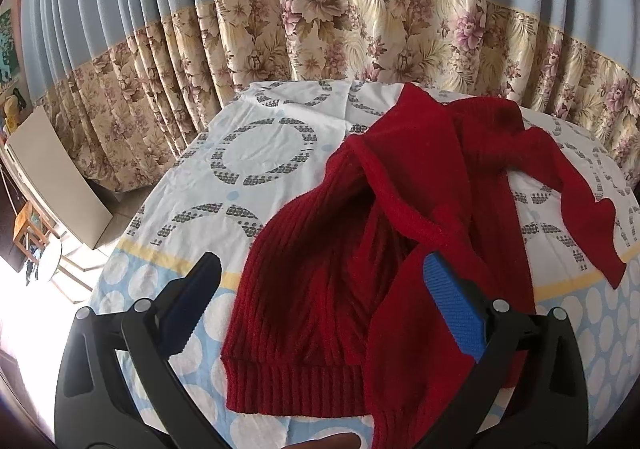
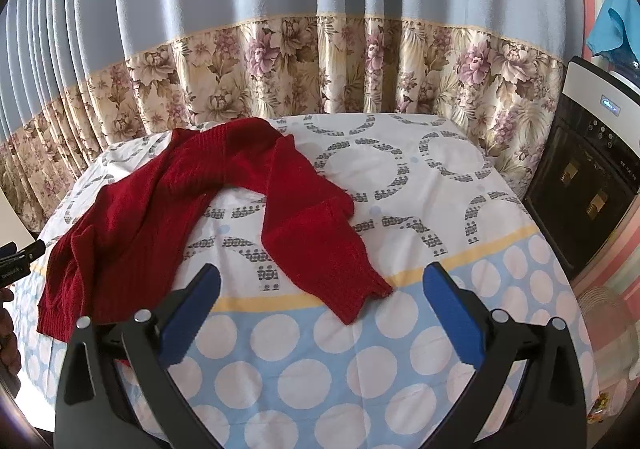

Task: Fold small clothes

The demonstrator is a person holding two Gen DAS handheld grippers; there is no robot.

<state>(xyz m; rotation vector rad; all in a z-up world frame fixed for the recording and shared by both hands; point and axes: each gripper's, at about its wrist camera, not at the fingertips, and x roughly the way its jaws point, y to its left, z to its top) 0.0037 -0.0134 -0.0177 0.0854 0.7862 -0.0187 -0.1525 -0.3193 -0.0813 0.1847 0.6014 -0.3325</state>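
Sweater point(image 1: 360, 249), red and crumpled, lies on the tablecloth point(image 2: 400, 349); left gripper point(image 1: 320, 301) and right gripper point(image 2: 320, 309) both released.

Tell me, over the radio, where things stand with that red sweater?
Left gripper open, above the hem. Right gripper open, near a sleeve cuff. Red ribbed knit sweater lies crumpled, unfolded, on the patterned sheet. Nothing in the way.

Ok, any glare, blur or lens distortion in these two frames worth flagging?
Left wrist view: blown-out white glare at the lower left beyond the table edge; the red sweater is sharp. Right wrist view: even light, no glare, the sweater sleeve crisp. Both views: strong fisheye bending of the curtain and dark corner vignetting.
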